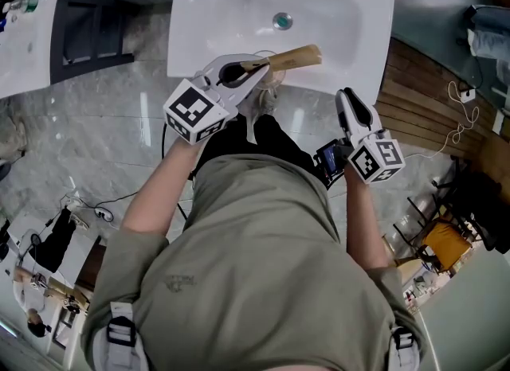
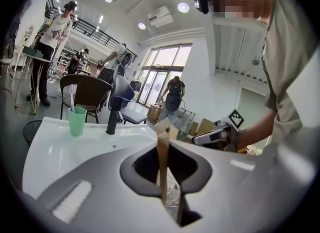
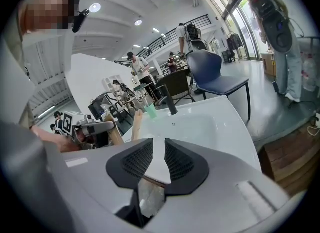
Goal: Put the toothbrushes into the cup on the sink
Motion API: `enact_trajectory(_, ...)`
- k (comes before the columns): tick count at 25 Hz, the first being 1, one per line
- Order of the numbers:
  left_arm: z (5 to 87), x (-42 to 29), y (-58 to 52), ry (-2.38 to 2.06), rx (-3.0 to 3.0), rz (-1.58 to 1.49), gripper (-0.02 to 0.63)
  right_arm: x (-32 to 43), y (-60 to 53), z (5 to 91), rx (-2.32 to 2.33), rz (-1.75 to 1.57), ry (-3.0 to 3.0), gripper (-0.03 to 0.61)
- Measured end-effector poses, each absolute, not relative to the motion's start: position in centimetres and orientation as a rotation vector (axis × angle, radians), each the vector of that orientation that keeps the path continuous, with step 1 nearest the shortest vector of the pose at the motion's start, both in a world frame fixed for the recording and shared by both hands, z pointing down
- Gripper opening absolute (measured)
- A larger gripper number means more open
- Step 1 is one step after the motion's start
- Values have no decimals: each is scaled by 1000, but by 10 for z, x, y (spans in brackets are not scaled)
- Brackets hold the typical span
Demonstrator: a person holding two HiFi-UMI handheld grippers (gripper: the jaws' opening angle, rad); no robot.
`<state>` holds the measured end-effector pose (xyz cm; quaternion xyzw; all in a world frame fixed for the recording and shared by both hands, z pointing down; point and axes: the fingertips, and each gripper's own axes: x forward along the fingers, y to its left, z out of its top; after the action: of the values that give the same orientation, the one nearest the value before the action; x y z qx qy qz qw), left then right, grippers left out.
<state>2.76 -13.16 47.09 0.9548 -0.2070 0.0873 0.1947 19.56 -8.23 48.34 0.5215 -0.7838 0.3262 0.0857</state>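
Note:
My left gripper (image 1: 256,68) is shut on a tan, bamboo-coloured toothbrush (image 1: 293,57) that juts out to the right over the front rim of the white sink (image 1: 199,11). In the left gripper view the tan handle (image 2: 162,159) stands between the jaws of that gripper (image 2: 167,154). A green cup (image 2: 76,121) with one toothbrush in it stands on the sink's far rim beside the black tap (image 2: 113,119). My right gripper (image 1: 347,99) hangs just off the sink's front right; its jaws (image 3: 159,152) stand a narrow gap apart with nothing between them.
The sink drain (image 1: 282,21) lies in the basin's middle. A wooden platform (image 1: 422,99) with a white cable runs to the right of the sink. Chairs (image 2: 87,92) and several people stand behind the sink. Another white sink (image 1: 24,43) is at the left.

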Motion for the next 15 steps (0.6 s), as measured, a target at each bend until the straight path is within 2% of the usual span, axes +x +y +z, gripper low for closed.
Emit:
enact_trajectory(9, 466, 29, -129, -552, 2668, 221, 19, 198, -82, 479, 1565, 965, -2351, 83)
enact_trajectory(15, 459, 24, -133, -565, 2672, 214, 69, 195, -84, 476, 1562, 959, -2371, 83)
